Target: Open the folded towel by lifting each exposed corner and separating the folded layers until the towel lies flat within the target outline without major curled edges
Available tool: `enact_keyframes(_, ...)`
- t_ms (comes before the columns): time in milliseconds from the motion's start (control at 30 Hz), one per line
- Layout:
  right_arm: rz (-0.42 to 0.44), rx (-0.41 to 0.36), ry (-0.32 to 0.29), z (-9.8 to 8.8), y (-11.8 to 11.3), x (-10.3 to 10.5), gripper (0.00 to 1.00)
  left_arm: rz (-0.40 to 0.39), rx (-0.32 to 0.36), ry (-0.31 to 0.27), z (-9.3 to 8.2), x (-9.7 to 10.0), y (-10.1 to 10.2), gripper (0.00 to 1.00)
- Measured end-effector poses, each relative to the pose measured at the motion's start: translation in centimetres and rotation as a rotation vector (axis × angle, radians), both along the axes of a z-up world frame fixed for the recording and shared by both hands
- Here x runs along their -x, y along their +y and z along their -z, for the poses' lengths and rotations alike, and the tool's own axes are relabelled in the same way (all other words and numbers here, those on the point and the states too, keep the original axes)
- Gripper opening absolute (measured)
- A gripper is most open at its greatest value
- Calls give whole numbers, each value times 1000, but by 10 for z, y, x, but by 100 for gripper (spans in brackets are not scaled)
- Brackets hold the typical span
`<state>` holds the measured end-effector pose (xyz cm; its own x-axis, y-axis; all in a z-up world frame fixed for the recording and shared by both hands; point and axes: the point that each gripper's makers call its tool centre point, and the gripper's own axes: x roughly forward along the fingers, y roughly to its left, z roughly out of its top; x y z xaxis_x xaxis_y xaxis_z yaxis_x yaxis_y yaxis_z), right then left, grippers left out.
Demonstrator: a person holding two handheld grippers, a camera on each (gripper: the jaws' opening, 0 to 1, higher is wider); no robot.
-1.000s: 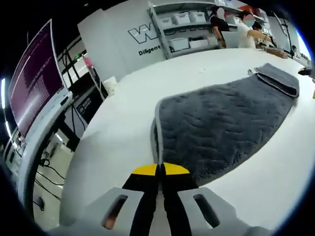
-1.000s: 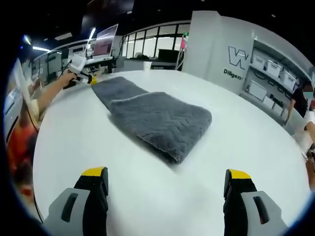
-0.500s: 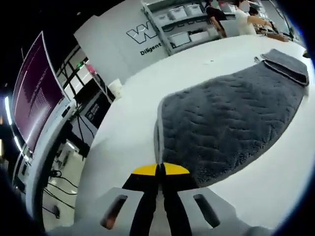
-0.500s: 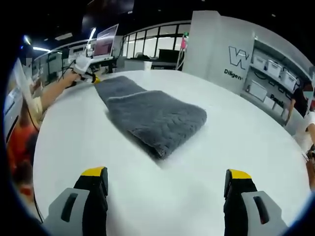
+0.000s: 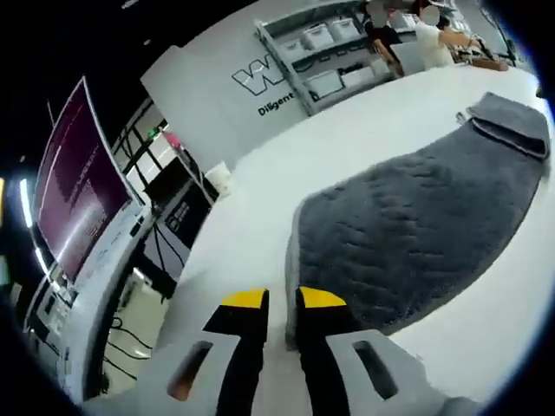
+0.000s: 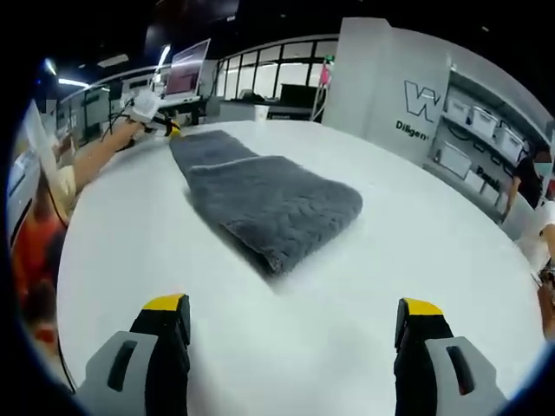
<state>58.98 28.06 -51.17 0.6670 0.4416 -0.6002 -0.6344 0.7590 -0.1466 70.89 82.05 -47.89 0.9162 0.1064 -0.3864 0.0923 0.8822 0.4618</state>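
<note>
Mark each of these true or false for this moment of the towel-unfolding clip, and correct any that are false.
1. The towel is grey. True.
2. The right gripper has its jaws spread wide, holding nothing. True.
3. The right gripper is touching the towel. False: bare white table lies between its jaws and the towel.
4. The left gripper is clamped tight on the towel's corner. False: its jaws stand slightly apart, a narrow gap between them, right at the towel's near edge.
5. The towel lies fully spread in one layer. False: in the right gripper view the near part is doubled over, with a thick folded edge.
</note>
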Motion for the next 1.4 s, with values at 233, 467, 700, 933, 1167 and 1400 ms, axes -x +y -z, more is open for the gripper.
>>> enact_keyframes(233, 13, -4, -5, -2, -2, 0, 99, 128, 172, -71, -30, -1, -39, 26)
enact_keyframes(467, 12, 2, -1, -1, -1, -1, 99, 333, 388, 11, -27, 2, -96, 52)
enact_keyframes(700, -1, 19, -5, -2, 2, -1, 99, 428, 388, 70, -12, -1, -116, 70)
enact_keyframes(933, 12, 22, -3, -1, -2, -1, 99, 481, 390, 34, -13, -2, -128, 90)
enact_keyframes(1167, 11, 37, 11, 3, -2, -1, 99, 580, 387, 19, -13, 7, -147, 100)
enact_keyframes(1400, 39, 27, 15, 3, -8, -3, 99, 625, 395, 75, 0, 18, -160, 100)
